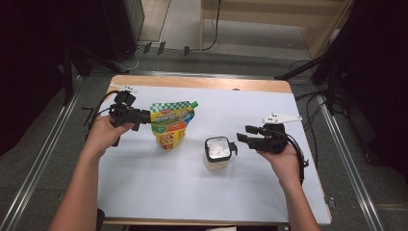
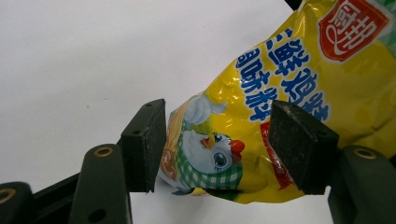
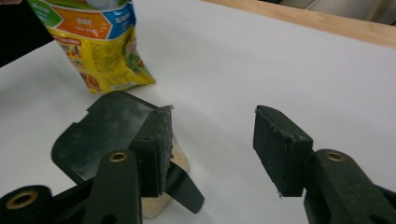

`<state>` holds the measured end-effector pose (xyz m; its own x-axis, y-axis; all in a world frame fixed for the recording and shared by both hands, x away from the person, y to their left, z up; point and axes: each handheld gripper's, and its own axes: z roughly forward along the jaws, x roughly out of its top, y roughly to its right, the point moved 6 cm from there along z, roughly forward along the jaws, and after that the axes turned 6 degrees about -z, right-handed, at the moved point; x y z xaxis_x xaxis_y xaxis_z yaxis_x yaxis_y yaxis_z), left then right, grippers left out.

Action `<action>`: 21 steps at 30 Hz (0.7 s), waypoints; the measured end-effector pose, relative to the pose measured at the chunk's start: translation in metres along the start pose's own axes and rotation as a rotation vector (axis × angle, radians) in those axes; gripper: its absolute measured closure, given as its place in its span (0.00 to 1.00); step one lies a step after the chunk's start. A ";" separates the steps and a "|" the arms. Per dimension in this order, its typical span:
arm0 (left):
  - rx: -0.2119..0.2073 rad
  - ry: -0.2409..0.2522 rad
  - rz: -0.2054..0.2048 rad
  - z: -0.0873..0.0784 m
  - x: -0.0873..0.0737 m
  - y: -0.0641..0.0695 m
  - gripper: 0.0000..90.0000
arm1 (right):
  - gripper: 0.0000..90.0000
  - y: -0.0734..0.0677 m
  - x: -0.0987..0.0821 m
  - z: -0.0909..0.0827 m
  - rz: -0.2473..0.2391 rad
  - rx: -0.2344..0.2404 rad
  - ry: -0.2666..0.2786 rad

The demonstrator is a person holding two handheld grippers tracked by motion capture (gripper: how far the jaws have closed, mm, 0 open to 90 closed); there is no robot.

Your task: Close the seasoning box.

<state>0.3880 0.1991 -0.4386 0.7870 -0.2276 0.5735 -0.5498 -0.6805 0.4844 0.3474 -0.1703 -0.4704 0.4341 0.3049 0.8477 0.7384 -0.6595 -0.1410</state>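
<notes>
While the left claw (image 1: 144, 117) pinches the yellow-and-green foil spout pouch (image 1: 170, 123) upright at the bench's (image 1: 144, 192) left middle, the right claw (image 1: 239, 138) stands spread just right of the small clear black-lidded jar (image 1: 217, 152), gripping nothing.

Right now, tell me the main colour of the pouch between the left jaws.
Mostly yellow pouch, green checked trim; clearest in the left gripper view.

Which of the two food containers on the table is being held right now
The yellow and green spouted pouch, gripped between the left gripper's jaws. The black-lidded jar stands free beside the open right gripper.
</notes>
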 end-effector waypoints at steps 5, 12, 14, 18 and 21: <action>0.005 -0.006 0.000 0.001 -0.001 -0.002 0.43 | 0.50 0.013 -0.006 -0.004 0.008 -0.043 -0.005; 0.007 -0.012 -0.004 0.003 -0.002 -0.004 0.43 | 0.43 0.030 -0.018 -0.006 0.050 -0.079 -0.016; 0.011 -0.013 -0.004 0.003 -0.003 -0.005 0.43 | 0.42 0.033 -0.021 -0.005 0.053 -0.090 -0.022; -0.008 -0.014 -0.003 0.004 -0.004 -0.004 0.43 | 0.42 0.038 -0.028 -0.005 0.059 -0.105 -0.034; -0.005 -0.014 -0.004 0.004 -0.004 -0.005 0.43 | 0.41 0.042 -0.034 -0.003 0.071 -0.119 -0.051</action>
<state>0.3888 0.2003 -0.4461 0.7928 -0.2350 0.5624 -0.5484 -0.6777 0.4899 0.3623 -0.2106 -0.5042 0.5108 0.2875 0.8102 0.6402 -0.7562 -0.1353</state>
